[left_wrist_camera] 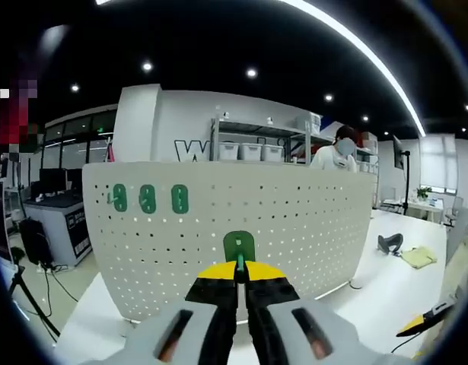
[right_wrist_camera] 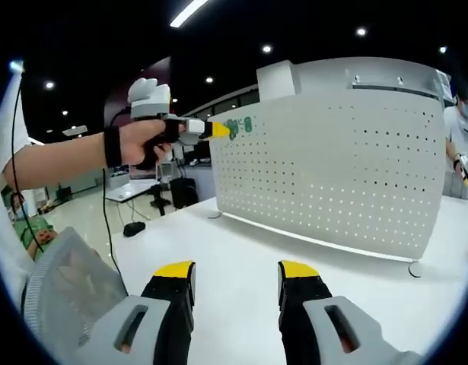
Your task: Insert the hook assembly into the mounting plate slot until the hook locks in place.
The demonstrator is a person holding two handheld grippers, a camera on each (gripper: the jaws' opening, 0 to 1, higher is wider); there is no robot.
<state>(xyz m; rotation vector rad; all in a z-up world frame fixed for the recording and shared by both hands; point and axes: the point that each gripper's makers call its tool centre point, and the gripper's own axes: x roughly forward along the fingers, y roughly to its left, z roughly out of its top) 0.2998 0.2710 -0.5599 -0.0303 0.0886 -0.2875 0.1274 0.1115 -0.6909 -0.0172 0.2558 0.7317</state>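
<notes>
Left gripper (left_wrist_camera: 240,280), yellow-tipped black jaws pressed together, pinching small green plastic hook assembly (left_wrist_camera: 239,249) by its stem. Hook right up against white perforated metal mounting plate (left_wrist_camera: 310,220), low centre of the panel; touching or just short of it, cannot tell. Three more green hooks (left_wrist_camera: 147,198) already hanging in a row at upper left of the plate.

Progress, as a judgement: pick-up done, approach done, insertion under way or about to start. Locking not confirmed; hook looks upright against the holes but no seated state visible. Left to do: push in until latched, then release.

Right gripper (right_wrist_camera: 236,283) idle, jaws spread wide, nothing between them, hovering low over white tabletop (right_wrist_camera: 241,243) in front of the plate.

From right gripper view: person's left hand (right_wrist_camera: 146,141) wrapped round the left gripper handle, forearm roughly level, reaching in from the side, tip at the plate's near edge by the green hooks.

Beyond the plate: shelving with white bins (left_wrist_camera: 251,151).
</notes>
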